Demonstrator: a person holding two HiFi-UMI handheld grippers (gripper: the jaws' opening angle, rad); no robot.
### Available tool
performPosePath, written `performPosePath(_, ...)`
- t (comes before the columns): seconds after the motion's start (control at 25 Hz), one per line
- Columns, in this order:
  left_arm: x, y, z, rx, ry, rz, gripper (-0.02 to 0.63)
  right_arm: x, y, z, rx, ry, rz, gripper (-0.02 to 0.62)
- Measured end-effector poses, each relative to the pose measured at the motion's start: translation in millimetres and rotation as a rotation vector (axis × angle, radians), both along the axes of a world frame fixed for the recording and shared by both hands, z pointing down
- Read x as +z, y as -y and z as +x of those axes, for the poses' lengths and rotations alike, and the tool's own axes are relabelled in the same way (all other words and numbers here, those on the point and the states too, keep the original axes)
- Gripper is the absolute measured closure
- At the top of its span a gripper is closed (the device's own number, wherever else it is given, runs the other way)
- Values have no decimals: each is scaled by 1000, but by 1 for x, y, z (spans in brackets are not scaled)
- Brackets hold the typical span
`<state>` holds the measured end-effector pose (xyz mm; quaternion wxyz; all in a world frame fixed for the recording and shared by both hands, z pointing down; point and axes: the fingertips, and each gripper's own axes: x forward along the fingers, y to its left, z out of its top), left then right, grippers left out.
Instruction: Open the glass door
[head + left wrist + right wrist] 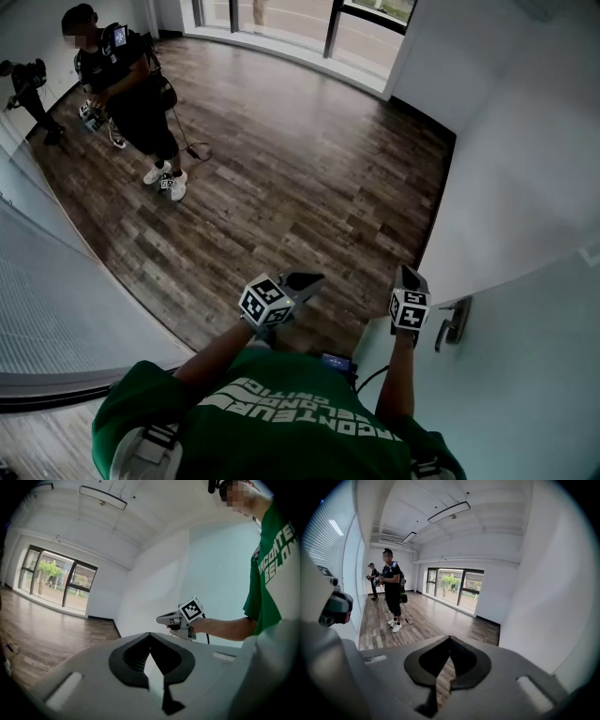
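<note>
Dark wood-plank floor [309, 178] fills most of the head view and runs up to a row of floor-level windows [300, 23] along the far side. A plain white wall [525, 141] takes up the right side, and below it at the lower right stands the glass door [525, 375], a pale frosted panel with its free edge toward the middle of the view. A ribbed translucent partition [56, 309] curves along the left edge. Far off at the upper left a person in black clothes [127, 84] stands on the floor with white shoes and equipment in hand, and the right gripper view shows a second figure behind that one. At the bottom, the wearer's green shirt [300, 412] with white lettering spans the frame, both forearms reaching forward from it. The left hand-held gripper [314, 279] is held out over the floor, well apart from the door; its own view shows the two jaws closed tip to tip with nothing between them. The right hand-held gripper [406, 273] sits just beside the door's edge, its jaws likewise brought together and empty. The small metal lever handle [453, 323] is mounted near that edge of the door, close to the right hand-held gripper but not touched by it
</note>
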<state>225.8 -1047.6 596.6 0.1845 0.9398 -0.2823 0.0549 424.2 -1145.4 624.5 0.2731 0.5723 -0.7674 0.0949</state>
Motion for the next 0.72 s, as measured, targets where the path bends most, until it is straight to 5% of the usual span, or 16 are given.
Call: performPosePath(0.72, 2, 24, -37, -220, 5, -4, 589, 3, 13, -128, -366, 159, -5, 602)
